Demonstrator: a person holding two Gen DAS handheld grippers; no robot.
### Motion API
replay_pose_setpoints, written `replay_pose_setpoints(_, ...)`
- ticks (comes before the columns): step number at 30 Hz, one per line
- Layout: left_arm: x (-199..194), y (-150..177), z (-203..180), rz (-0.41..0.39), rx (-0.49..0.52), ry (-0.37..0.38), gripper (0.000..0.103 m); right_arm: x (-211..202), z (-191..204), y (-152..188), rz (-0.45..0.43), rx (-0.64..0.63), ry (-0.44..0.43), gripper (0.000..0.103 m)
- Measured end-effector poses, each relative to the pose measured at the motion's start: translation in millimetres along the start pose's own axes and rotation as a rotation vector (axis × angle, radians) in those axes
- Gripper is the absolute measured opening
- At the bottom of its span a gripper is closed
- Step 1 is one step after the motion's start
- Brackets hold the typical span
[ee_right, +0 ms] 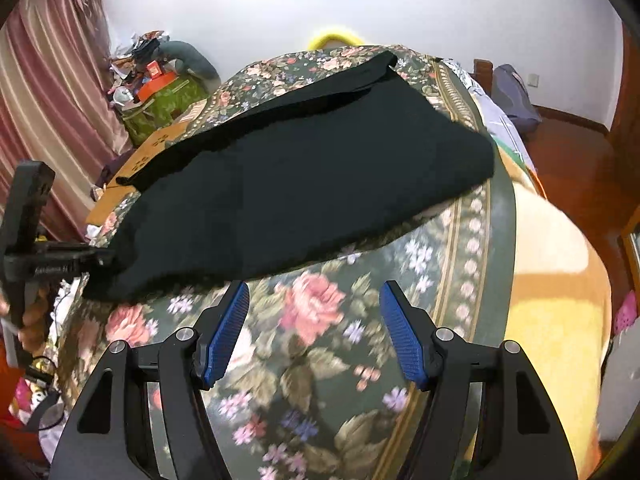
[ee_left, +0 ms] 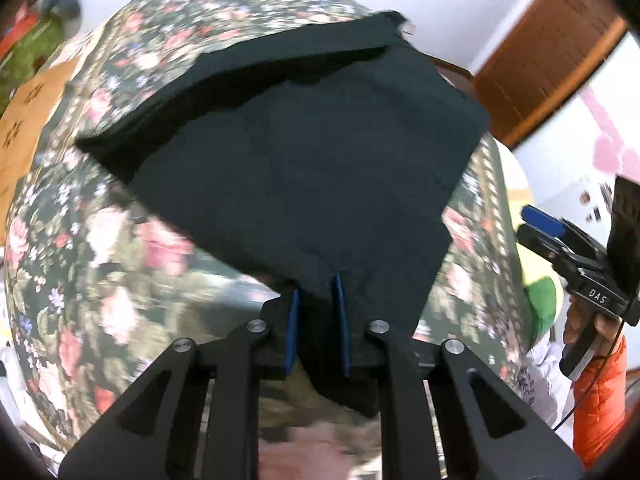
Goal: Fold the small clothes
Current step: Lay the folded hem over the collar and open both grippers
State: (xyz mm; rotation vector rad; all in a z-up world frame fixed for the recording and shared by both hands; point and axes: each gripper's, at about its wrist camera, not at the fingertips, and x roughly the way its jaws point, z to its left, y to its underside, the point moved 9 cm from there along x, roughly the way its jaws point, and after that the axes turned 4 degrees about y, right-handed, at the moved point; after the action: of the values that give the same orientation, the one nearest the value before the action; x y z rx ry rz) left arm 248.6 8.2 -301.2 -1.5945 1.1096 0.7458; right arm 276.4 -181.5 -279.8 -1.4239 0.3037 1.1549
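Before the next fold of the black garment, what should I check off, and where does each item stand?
1. Left gripper clamped on the black garment's near edge: ok, cloth sits between its blue pads.
2. Right gripper free: ok, jaws open, only the floral bedspread below.
3. Garment lying flat: not ok, the far strip is doubled over.
4. Garment fully on the bed: ok in the right wrist view.
5. Single layer pinched: cannot tell.
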Motion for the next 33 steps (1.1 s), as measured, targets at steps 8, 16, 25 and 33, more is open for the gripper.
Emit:
replay_pose_setpoints(8, -26, -15, 0, -0.028, 0.032, -0.020, 0.036, -3, 1, 5, -0.016, 0.018, -0.018, 0.064)
replay_pose_setpoints(16, -84, -76, 80, -0.234, -0.049, -0.115, 0.067, 27, 9, 13, 0.026, 0.036, -0.035, 0.064)
replay_pose_setpoints(25, 9, -152, 145, -0.107, -0.076, -0.181, 0.067, 65, 20, 16, 0.090, 0.065, -0.066, 0.064)
replay_pose_setpoints(33, 70, -189, 152, -0.038, -0.087, -0.056, 0.065, 68, 14, 7, 0.077, 0.092, -0.076, 0.068)
